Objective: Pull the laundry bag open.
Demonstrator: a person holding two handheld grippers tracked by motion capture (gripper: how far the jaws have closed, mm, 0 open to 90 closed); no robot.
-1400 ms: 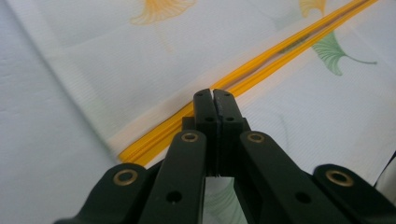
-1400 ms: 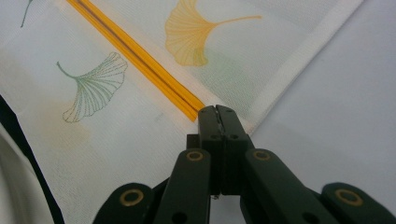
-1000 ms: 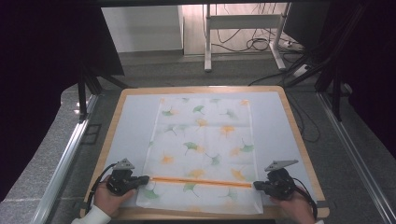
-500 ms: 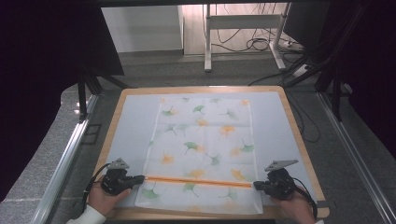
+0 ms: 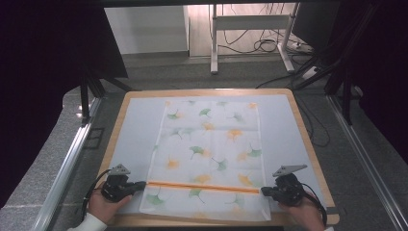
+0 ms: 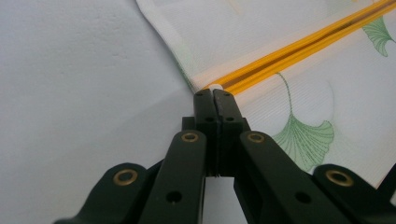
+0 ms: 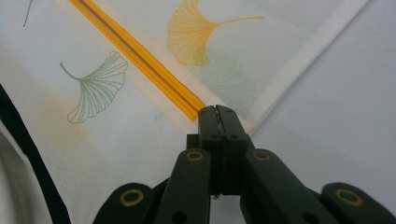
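Left gripper [image 5: 139,185] slid outward along cloth [image 5: 211,144].

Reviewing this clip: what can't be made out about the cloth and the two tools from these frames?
- Left tool: left gripper view; shut tips hide whether cloth is pinched.
- Right tool: right gripper view; same doubt at the cloth edge.
- Orange stripe: high view; too small to tell print from fold.
- Hands: high view; cut by bottom edge.

Right gripper [image 7: 218,111] jaws pressed together, pinching cloth [image 7: 140,116] edge at orange stripe [image 7: 140,53] end. Stripe runs toward 10 o'clock. Orange ginkgo leaf [image 7: 196,35] at 12, green leaf [image 7: 95,84] at 9.
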